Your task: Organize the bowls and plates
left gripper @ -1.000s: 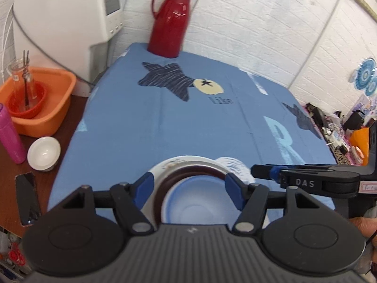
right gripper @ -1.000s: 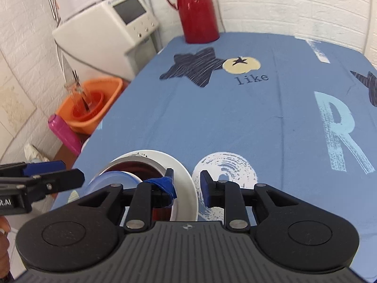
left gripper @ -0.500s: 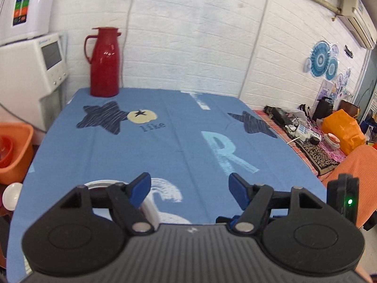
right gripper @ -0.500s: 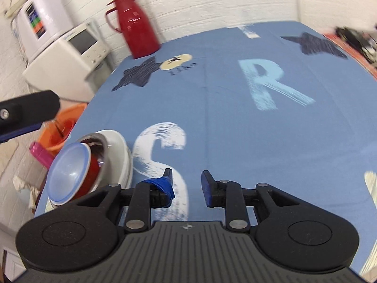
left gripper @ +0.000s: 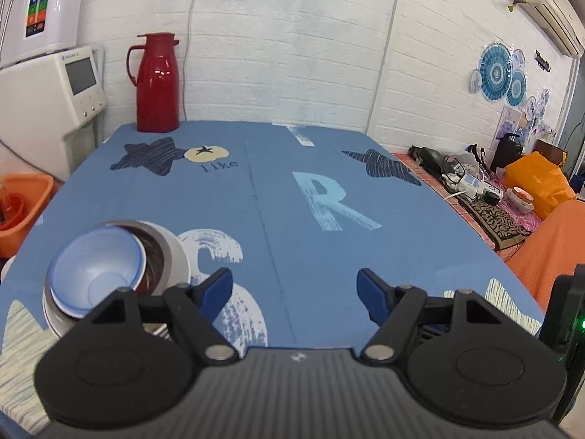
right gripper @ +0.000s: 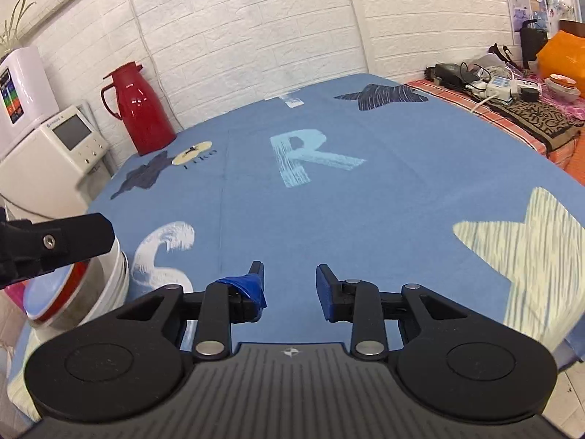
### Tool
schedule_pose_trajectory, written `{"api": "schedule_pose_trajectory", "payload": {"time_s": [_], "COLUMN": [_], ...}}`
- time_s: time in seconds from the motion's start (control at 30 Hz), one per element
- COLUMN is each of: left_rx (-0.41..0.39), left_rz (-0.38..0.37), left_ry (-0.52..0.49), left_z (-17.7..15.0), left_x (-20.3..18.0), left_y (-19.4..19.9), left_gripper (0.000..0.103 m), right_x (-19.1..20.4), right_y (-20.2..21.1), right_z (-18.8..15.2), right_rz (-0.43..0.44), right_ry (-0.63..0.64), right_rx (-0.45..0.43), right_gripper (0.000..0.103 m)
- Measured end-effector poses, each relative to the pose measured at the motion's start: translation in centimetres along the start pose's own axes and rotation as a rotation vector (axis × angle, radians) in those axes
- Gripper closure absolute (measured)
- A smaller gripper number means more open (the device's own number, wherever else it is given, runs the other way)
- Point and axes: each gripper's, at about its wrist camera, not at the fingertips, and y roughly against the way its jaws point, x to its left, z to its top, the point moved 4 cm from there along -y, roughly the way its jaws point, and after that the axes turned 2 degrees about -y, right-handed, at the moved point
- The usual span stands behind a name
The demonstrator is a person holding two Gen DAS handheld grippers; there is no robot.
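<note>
The left gripper [left gripper: 294, 289] hangs above the blue tablecloth [left gripper: 278, 190] with its blue-tipped fingers [left gripper: 215, 287] spread wide and nothing between them. The right gripper [right gripper: 289, 285] is also empty, its jaws parted by a narrower gap over the same cloth. The stack of dishes sits on the cloth just beside the printed white "S" [left gripper: 219, 256], on the side away from the printed "R" [left gripper: 329, 201]: a pale blue bowl [left gripper: 97, 267] lies tilted inside a dark red bowl [left gripper: 153, 259], which rests in a white bowl [left gripper: 175, 256]. In the right wrist view the same stack [right gripper: 91, 292] shows beside the "S", partly hidden behind the black finger of the left gripper. Neither gripper touches the stack. A red thermos jug [left gripper: 157, 84] stands at the far edge of the cloth, well apart from the "S", near the dark star print [left gripper: 151, 159].
</note>
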Motion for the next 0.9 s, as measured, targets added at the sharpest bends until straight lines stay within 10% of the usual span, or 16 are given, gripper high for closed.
{"api": "schedule_pose_trajectory", "payload": {"time_s": [0.9], "left_rx": [-0.053], "left_rz": [0.187], "left_ry": [-0.104], "left_z": [-11.6], "left_x": [2.3], "left_y": [8.6], "left_gripper": [0.029], "right_x": [-0.1], "right_y": [10.2], "right_z": [-8.2], "right_rz": [0.061], "right_ry": [0.113], "right_rx": [-0.121], "right_gripper": [0.082]}}
